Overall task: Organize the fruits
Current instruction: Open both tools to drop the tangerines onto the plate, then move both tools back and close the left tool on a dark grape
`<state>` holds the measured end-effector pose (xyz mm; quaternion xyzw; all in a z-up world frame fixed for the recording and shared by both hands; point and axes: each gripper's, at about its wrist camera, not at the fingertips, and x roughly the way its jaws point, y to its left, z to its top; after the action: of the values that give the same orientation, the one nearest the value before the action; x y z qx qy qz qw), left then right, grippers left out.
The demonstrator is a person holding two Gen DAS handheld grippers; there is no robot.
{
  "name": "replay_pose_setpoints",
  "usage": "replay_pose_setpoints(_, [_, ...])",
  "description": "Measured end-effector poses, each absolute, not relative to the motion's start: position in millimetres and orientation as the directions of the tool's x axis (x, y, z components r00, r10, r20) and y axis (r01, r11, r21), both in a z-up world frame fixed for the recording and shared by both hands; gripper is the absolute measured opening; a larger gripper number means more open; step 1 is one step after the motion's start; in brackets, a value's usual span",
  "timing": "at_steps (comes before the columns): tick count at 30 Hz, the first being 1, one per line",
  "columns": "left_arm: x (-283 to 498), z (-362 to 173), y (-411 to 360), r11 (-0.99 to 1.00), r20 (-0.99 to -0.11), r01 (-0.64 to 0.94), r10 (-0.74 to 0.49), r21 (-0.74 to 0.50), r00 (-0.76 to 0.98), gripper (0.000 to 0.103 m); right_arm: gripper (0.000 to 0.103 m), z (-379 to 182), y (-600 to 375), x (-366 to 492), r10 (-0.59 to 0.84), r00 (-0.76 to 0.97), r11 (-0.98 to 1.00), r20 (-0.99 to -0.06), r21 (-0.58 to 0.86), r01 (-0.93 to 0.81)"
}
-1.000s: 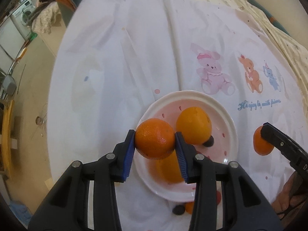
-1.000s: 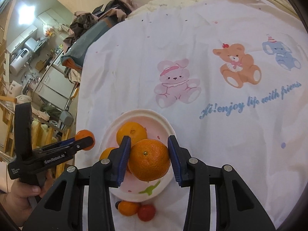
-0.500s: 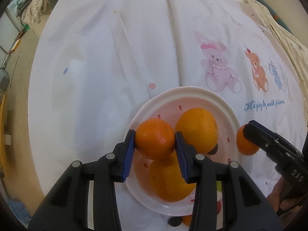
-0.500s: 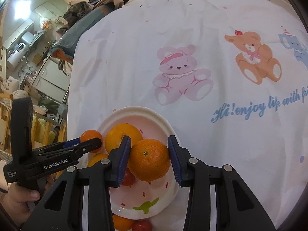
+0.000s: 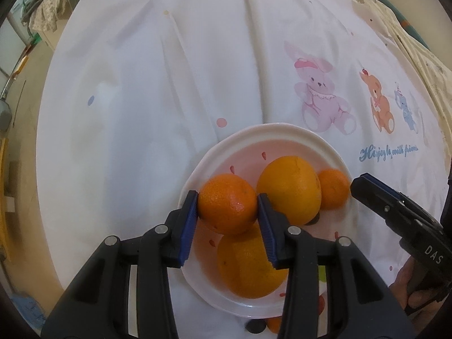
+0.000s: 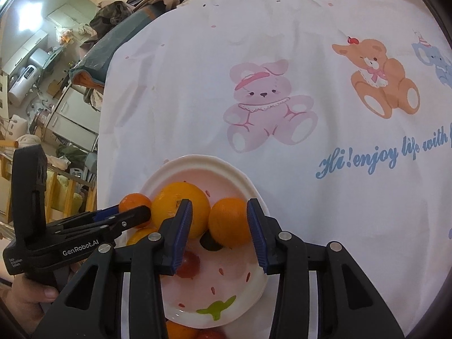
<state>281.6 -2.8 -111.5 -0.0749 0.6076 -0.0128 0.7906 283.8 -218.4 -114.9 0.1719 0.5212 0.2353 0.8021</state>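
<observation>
A white and pink plate (image 5: 271, 132) (image 6: 243, 299) lies on the printed sheet. My left gripper (image 5: 227, 206) is shut on an orange (image 5: 227, 207) over the plate's left side. Two larger oranges (image 5: 289, 189) (image 5: 248, 265) lie on the plate. My right gripper (image 6: 219, 231) is open over the plate, and the orange (image 6: 229, 221) it held sits between its fingers on the plate, apart from both pads. That orange also shows in the left wrist view (image 5: 333, 188). A dark grape (image 6: 210, 244) and a red fruit (image 6: 188, 264) lie on the plate.
A white sheet (image 6: 282, 42) with a pink bunny (image 6: 265, 107), a bear (image 6: 381, 76) and blue lettering covers the bed. A small orange (image 6: 180, 332) and a red fruit lie just off the plate's near edge. Household clutter (image 6: 42, 70) lies beyond the bed's left edge.
Both grippers moved forward and down over the plate. My right gripper opened and let its orange go onto the plate. My left gripper still holds its orange.
</observation>
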Motion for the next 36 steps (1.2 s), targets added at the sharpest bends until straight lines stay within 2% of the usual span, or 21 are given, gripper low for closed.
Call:
replay_pose_setpoints(4, [281,-112,-3,0.989,-0.961,-0.066,-0.114,-0.134,0.25,0.038,0.044,-115,-218,284,0.565,0.342,0.825,-0.751,0.53,-0.198])
replay_pose_setpoints(5, [282,-112,-3,0.989,-0.961,-0.064,-0.116,-0.135,0.25,0.038,0.046,-114,-218,284,0.563,0.342,0.826,-0.752,0.529,-0.196])
replay_pose_setpoints(6, [281,-111,-3,0.989,-0.961,-0.06,-0.113,-0.132,0.251,0.038,0.052,-114,-219,284,0.561,0.346,0.827,-0.752,0.529,-0.191])
replay_pose_setpoints(9, [280,-111,-4,0.991,-0.962,-0.056,-0.104,-0.122,0.251,0.042,0.053,-113,-222,284,0.562,0.356,0.826,-0.747,0.534,-0.183])
replay_pose_setpoints(12, [279,-105,-1,0.992,-0.954,-0.072,-0.083,-0.108,0.287,0.083,0.054,-112,-224,284,0.566,0.358,0.822,-0.742,0.542,-0.177])
replay_pose_setpoints(13, [278,-102,0,0.991,-0.949,-0.076,-0.079,-0.107,0.305,0.088,0.055,-111,-225,284,0.568,0.361,0.82,-0.739,0.544,-0.176])
replay_pose_setpoints(15, [279,-97,1,0.991,-0.943,-0.072,-0.084,-0.113,0.321,0.088,0.063,-110,-227,283,0.569,0.367,0.819,-0.736,0.546,-0.174])
replay_pose_setpoints(20, [277,-88,4,0.986,-0.933,-0.082,-0.108,-0.145,0.343,0.088,0.069,-102,-236,280,0.57,0.388,0.815,-0.725,0.559,-0.152])
replay_pose_setpoints(24, [270,-77,3,0.984,-0.922,-0.075,-0.125,-0.163,0.366,0.088,0.082,-96,-245,275,0.556,0.401,0.819,-0.728,0.561,-0.117])
replay_pose_setpoints(36, [214,-11,0,0.986,-0.865,-0.005,-0.147,-0.17,0.48,0.088,0.083,-54,-262,238,0.556,0.459,0.814,-0.693,0.566,-0.133])
